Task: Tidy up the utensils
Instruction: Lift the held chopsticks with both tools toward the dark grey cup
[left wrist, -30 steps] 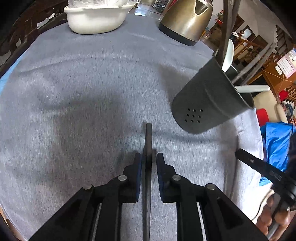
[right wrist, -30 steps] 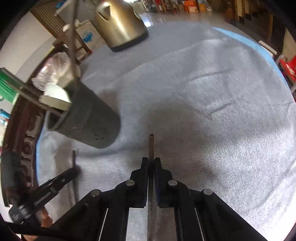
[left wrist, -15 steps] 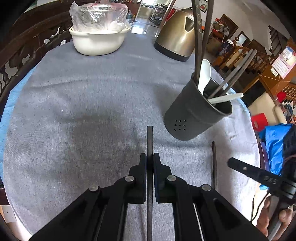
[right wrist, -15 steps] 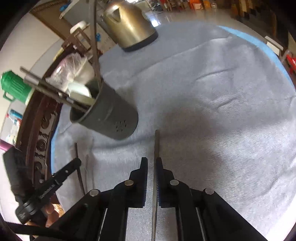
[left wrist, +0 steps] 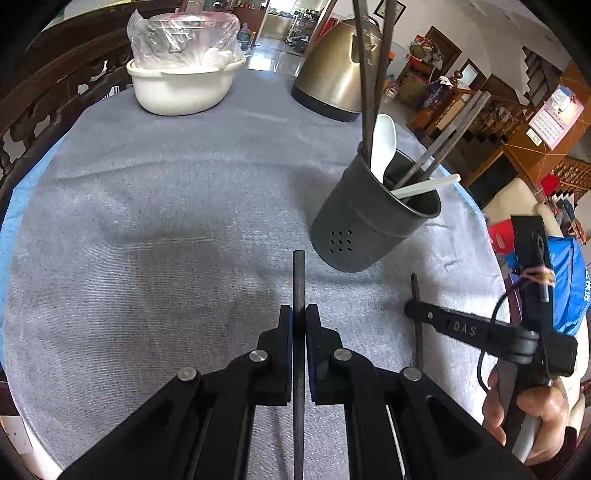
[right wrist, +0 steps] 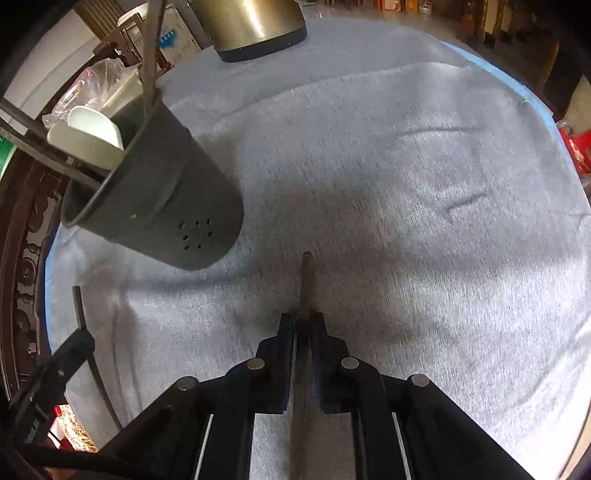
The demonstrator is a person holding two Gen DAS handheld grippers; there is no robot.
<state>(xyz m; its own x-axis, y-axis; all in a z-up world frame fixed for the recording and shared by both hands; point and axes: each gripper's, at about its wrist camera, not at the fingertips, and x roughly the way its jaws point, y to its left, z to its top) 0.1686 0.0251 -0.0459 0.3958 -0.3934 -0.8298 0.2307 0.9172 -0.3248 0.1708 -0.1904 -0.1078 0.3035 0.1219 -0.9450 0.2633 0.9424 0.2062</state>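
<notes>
A dark grey utensil holder (left wrist: 373, 221) stands on the grey cloth, holding dark chopsticks and white spoons (left wrist: 382, 144). It also shows in the right wrist view (right wrist: 162, 199). My left gripper (left wrist: 299, 314) is shut on a dark chopstick (left wrist: 298, 273), just left of the holder and short of it. My right gripper (right wrist: 303, 321) has a thin chopstick (right wrist: 306, 284) between its jaws with a small gap each side; it shows from the side in the left wrist view (left wrist: 417, 310). The left gripper's chopstick also shows in the right wrist view (right wrist: 78, 302).
A white basin (left wrist: 181, 85) with a plastic-wrapped pot stands at the back left. A brass-coloured kettle (left wrist: 340, 70) stands at the back; it also shows in the right wrist view (right wrist: 251, 26). The table's edge with blue cloth (left wrist: 14, 206) runs on the left.
The left gripper closed on its chopstick and drew back and up from the holder. The right gripper moved closer to the holder; its jaws loosened slightly around its chopstick.
</notes>
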